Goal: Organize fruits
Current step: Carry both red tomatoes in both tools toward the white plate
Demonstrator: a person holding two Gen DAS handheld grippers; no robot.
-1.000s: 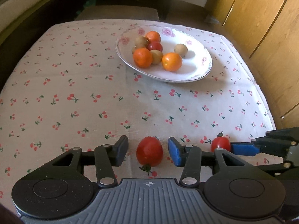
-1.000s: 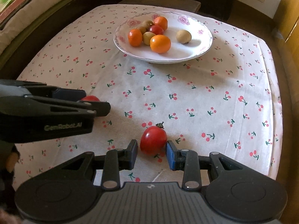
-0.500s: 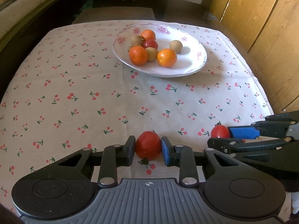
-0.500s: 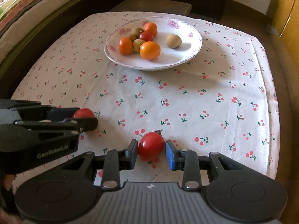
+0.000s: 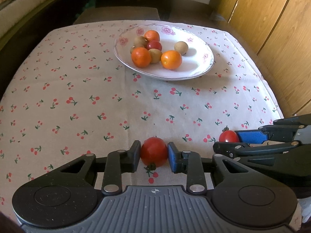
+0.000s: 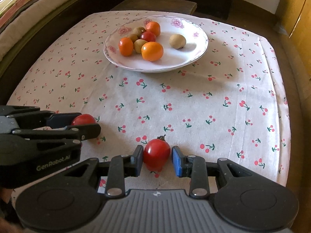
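Note:
My left gripper (image 5: 154, 156) is shut on a red tomato (image 5: 154, 154), stem toward the camera, just above the cloth. My right gripper (image 6: 157, 158) has its jaws around a second red tomato (image 6: 156, 153); the left pad touches it and a small gap shows at the blue right pad. Each gripper and its tomato also show in the other view: the right one (image 5: 228, 136) at the right edge, the left one (image 6: 83, 119) at the left. A white flowered plate (image 5: 202, 66) at the far side holds oranges, kiwis, a tomato and a brown fruit.
The table wears a cherry-print cloth (image 5: 77, 97). Wooden cabinet doors (image 5: 272, 19) stand to the right. A dark stool (image 6: 155, 3) and dark furniture lie beyond the far edge. A cushioned bench (image 6: 23, 15) runs along the left.
My left gripper has closed on its tomato and lifted slightly. My right gripper's jaws have narrowed around the second tomato. Both grippers have drawn back a little from the plate.

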